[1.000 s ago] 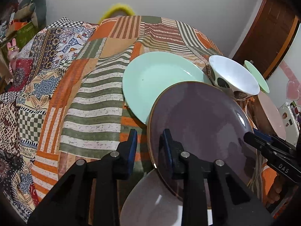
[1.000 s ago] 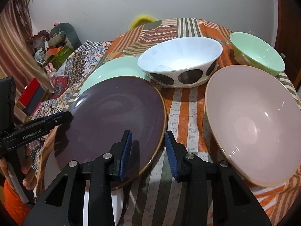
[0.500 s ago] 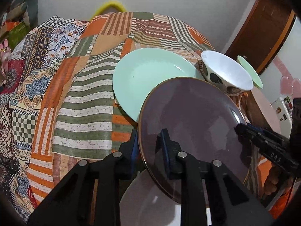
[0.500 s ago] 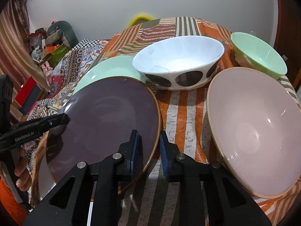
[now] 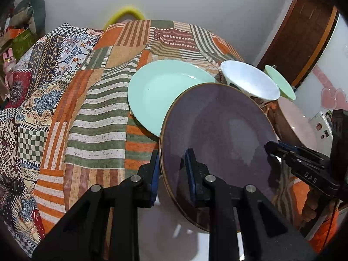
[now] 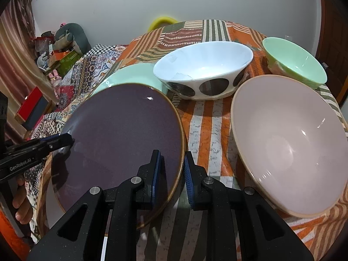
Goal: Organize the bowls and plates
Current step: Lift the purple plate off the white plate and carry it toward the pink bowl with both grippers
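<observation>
A dark purple plate (image 5: 217, 130) with a gold rim hangs tilted just above a white plate (image 5: 184, 230) at the table's near edge. My left gripper (image 5: 173, 171) is shut on the purple plate's near-left rim. In the right wrist view, my right gripper (image 6: 171, 174) is shut on the opposite rim of the purple plate (image 6: 121, 130). Each gripper shows in the other's view: the right gripper (image 5: 270, 148) at the plate's right edge, the left gripper (image 6: 67, 140) at its left edge.
On the patchwork cloth (image 5: 97, 113) behind lie a mint plate (image 5: 161, 91), a white bowl with dark spots (image 6: 204, 69), a mint bowl (image 6: 295, 63) and a large pink bowl (image 6: 291, 139). A person's hand (image 6: 20, 202) holds the left gripper. A wooden door (image 5: 304, 37) stands at the right.
Both pairs of jaws have narrowed onto the purple plate's rim. The plate now sits slightly higher and farther from the left camera.
</observation>
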`<state>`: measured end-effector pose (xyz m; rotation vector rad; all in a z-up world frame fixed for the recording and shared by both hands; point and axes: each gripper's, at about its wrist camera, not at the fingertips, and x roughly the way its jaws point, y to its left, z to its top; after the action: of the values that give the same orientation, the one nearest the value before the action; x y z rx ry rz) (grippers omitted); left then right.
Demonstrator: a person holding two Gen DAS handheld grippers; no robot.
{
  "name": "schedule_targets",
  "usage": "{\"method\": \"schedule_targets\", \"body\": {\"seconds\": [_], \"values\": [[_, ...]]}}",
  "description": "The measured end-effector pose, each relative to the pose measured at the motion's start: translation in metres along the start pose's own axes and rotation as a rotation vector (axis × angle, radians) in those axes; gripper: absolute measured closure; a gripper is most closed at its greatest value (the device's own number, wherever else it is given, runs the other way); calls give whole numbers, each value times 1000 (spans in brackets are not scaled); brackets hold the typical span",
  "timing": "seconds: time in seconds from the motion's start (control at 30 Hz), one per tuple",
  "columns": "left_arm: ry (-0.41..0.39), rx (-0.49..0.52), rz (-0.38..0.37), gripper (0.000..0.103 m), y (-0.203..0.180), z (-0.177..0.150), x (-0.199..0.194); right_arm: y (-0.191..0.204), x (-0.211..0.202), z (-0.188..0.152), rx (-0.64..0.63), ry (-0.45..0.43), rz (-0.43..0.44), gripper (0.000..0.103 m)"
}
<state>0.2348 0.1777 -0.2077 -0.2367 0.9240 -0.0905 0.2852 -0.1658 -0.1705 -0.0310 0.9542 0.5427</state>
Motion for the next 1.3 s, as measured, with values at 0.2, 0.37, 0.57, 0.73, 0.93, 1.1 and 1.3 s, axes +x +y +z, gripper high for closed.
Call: {"method": "schedule_targets", "body": {"seconds": [0.2,0.37,0.57,0.73,0.93,1.1,1.3], "values": [[-8,-7,13,81,-6,-6,-12,1,-8,-7,-12,-2,-3,84],[-13,-7,24,81,-13,-13,-22,2,-16,-9,-17,-6,0,84],[-33,4,20,81,-26,-20,-39,1,-30,-14,-23,-23,-2,84],[-45,10,8,81,-40,-25,-53,-3,-43,-19,-12,-34,-2,84],[-61,35,4,81,-62,-34,-70,-7,-62,-27,-6,-56,-10,84],[-69,50,-10,81,-82,-42,-83,-14,-76,-34,4,-71,-12,84],[-60,75,-13,81,-105,-53,-91,-23,-92,-44,6,-82,-23,84]]}}
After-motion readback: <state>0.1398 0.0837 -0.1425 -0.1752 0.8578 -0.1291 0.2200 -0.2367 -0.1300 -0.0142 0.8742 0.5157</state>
